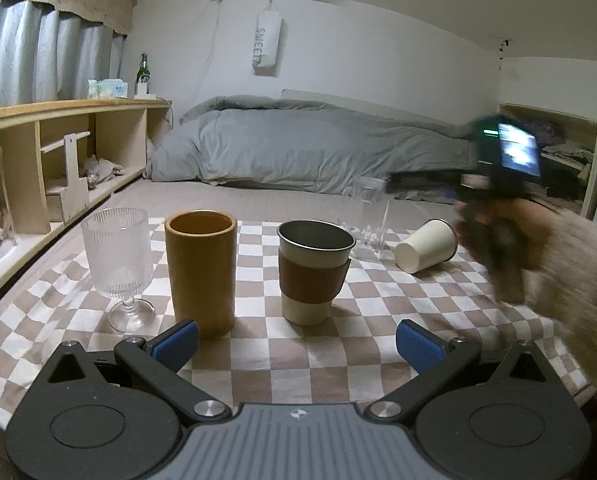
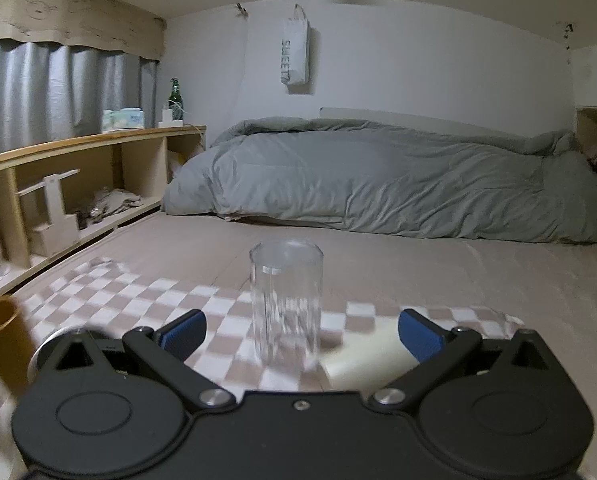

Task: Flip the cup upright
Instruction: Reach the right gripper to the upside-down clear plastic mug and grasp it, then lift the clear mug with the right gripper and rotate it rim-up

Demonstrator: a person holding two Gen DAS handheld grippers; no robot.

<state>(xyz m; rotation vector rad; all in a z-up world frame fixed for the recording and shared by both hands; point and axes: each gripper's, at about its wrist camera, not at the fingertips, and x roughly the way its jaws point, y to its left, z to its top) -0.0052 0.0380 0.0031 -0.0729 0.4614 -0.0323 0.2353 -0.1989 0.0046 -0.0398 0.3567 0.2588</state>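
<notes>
Cream paper cup [image 1: 425, 245] lies tipped near the checkered cloth's [image 1: 358, 320] right edge, beside the clear ribbed tumbler [image 2: 286, 304]. Left gripper [image 1: 297, 344] and right gripper [image 2: 300, 334] both spread, seemingly empty.

- One cream cup [image 1: 425, 245] lying on its side on the checkered cloth [image 1: 398, 320].
- One ribbed stemmed glass [image 1: 118, 260], upright.
- One tan cylindrical cup [image 1: 200, 272], upright.
- One sleeved metal-rimmed cup [image 1: 313, 270], upright.
- One clear tumbler [image 2: 286, 304], upright.
- Two grippers, each with two blue-padded fingers: left gripper [image 1: 297, 344], right gripper [image 2: 301, 334].
- One green bottle [image 1: 142, 74] on the wooden shelf [image 1: 70, 106].
- One grey duvet [image 1: 318, 148].
- One hanging bag [image 1: 267, 44] lettered "SWEET".
</notes>
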